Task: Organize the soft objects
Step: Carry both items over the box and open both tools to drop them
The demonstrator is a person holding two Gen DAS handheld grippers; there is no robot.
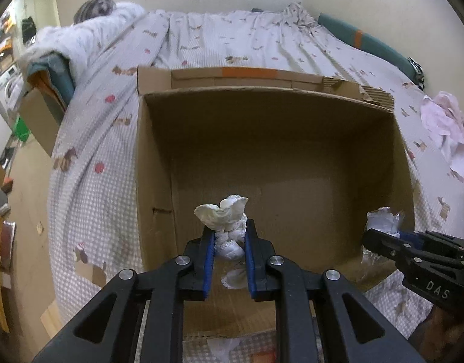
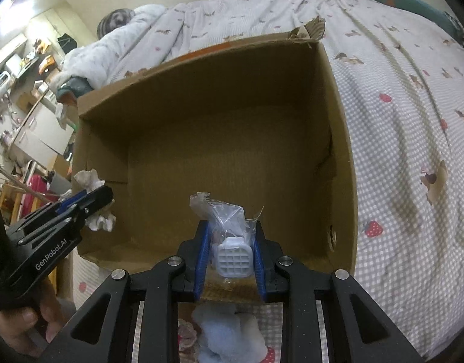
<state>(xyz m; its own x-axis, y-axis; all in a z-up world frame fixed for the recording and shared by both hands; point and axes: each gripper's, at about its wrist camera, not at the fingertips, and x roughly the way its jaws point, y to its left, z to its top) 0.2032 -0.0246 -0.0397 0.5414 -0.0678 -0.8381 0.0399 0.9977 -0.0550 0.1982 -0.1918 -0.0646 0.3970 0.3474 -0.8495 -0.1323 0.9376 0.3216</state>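
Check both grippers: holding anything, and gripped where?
Left hand-held gripper pinches a crumpled white cloth around its middle. Right hand-held gripper clamps a clear plastic bag at its lower part, over the white gridded piece.

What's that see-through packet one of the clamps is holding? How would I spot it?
Find the big open cardboard box on the checked bedspread. At its near edge, the right gripper pinches a crinkly clear plastic bag with a white gridded block inside. The left gripper beside it holds a crumpled white cloth, opaque and soft, not transparent.
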